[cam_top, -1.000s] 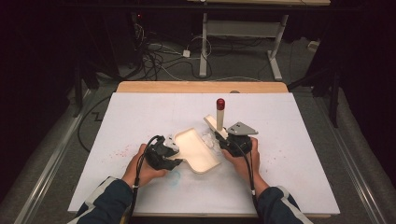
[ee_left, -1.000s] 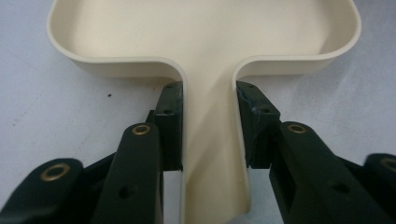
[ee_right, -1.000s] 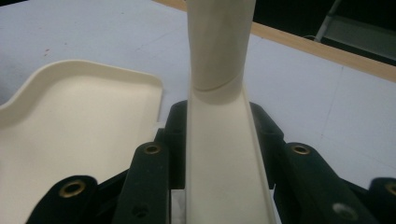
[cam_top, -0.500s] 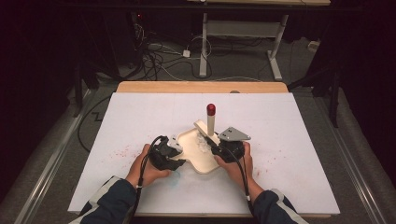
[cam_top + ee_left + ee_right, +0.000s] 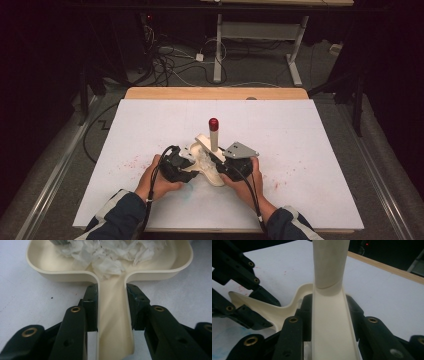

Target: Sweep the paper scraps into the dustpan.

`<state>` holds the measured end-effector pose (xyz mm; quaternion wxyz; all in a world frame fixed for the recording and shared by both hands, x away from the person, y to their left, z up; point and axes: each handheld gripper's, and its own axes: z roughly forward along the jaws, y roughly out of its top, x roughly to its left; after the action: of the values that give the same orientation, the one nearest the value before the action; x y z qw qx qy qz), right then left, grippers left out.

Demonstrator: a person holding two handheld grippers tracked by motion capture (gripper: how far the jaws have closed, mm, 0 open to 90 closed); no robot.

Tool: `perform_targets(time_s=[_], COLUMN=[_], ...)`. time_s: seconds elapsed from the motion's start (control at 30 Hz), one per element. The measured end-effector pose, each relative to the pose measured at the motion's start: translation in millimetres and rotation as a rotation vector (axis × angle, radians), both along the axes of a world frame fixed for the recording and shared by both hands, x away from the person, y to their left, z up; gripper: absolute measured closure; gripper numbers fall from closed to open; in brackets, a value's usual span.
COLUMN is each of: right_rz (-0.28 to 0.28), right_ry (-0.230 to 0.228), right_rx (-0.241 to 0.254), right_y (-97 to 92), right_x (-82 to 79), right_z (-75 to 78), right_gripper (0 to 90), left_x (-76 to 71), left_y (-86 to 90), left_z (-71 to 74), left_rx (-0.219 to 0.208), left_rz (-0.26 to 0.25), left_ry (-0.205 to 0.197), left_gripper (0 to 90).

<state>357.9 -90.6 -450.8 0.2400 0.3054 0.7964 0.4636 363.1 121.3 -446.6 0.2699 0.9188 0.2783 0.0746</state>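
Now | left gripper (image 5: 112,307) clamped on smooth cream dustpan (image 5: 110,270) handle, crumpled white tissue (image 5: 110,252) inside | right gripper (image 5: 329,315) clamped on cream red-tipped brush (image 5: 214,134) handle | mid white desk (image 5: 310,150)

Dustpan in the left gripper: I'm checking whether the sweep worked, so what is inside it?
Crumpled white paper scraps lie in the dustpan tray. A grey brush edge covers its far corner.

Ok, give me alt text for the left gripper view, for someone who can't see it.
Two black tongs clamp the narrow handle of a cream plastic dustpan resting on a white table. Crumpled white tissue paper lies piled in the pan near the handle's mouth.
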Motion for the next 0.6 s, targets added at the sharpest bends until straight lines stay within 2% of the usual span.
perform_targets(time_s=[0.17,0.23,0.33,0.6], right_rz=[0.013,0.018,0.008,-0.004], right_ry=[0.008,0.014,-0.003,-0.021], right_rx=[0.006,0.024,0.058,0.090], right_y=[0.4,-1.3,-6.5,-19.0], right_x=[-2.0,-0.8,-1.1,1.9], right_z=[2.6,5.3,11.8,25.6], right_gripper=[67.6,67.7,67.7,67.7], left_x=[-0.4,-0.3,0.1,0.5], left_y=[-0.1,0.0,0.3,0.5], left_z=[-0.8,-0.7,-1.1,-2.3], left_rx=[0.000,-0.001,0.000,0.002], left_rz=[0.002,0.001,0.000,-0.001], left_ry=[0.001,0.000,0.002,0.002], left_gripper=[63.8,63.8,63.8,63.8])
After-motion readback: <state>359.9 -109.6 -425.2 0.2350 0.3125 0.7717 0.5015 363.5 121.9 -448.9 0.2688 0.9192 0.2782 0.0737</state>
